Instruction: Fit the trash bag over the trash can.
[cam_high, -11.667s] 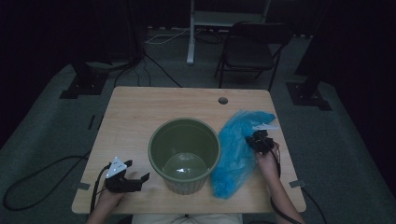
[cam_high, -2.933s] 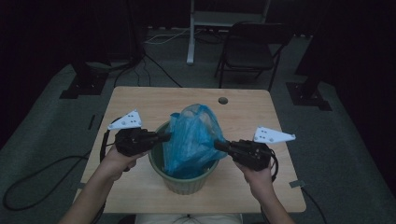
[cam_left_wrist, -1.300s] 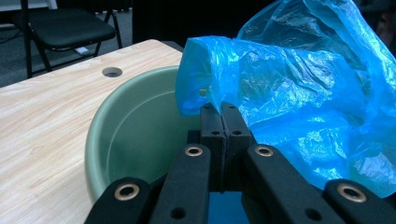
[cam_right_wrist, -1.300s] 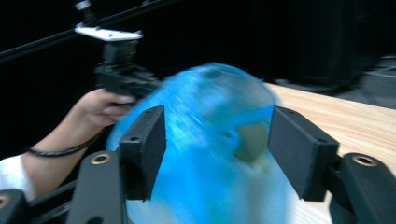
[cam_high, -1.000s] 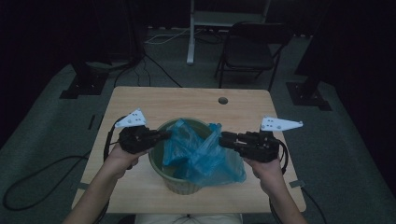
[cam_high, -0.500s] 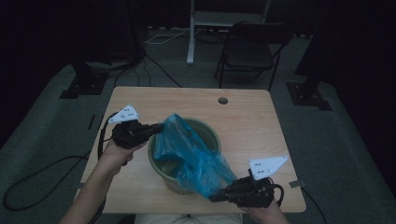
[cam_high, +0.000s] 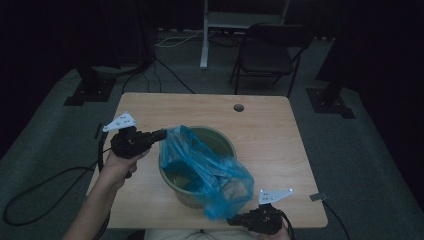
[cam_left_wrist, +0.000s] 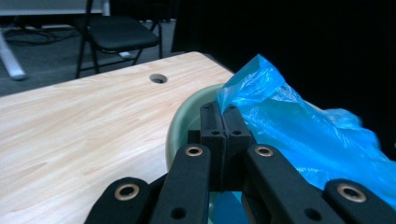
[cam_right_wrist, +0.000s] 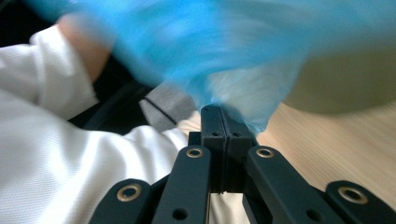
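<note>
Pinching a fold of the thin, crinkled blue plastic bag (cam_left_wrist: 299, 126), the black fingers (cam_left_wrist: 212, 128) of the left gripper (cam_left_wrist: 224, 122) are pressed together at the left rim of the round, pale-green plastic bin (cam_high: 200, 182). In the high view that left gripper (cam_high: 159, 134) lies level, pointing right toward the bin, with the person's left hand (cam_high: 117, 165) wrapped round its body and a grey three-cornered plate on top.

The right gripper (cam_right_wrist: 224, 119) is likewise clamped on the bag, its fingers (cam_right_wrist: 236, 128) closed on a blurred bunch of blue film just above the table edge. In the high view the right gripper (cam_high: 232, 220) sits low at the near edge of the table, pointing left, just beside the bin's near right side.

The bag is translucent and wrinkled, stretched in a slant between the two grips: from the bin's left rim, across its mouth, and down over the near right rim toward the table's near edge. Part of it hangs inside the bin; part drapes outside its wall.

The bin stands upright around the middle of the light wooden table (cam_high: 270, 130), which has one round cable hole (cam_high: 238, 107) near its far edge.

Counted: one bag, one bin, two grippers, one table. One black folding chair (cam_high: 267, 57) stands on the floor beyond the table's far side.
</note>
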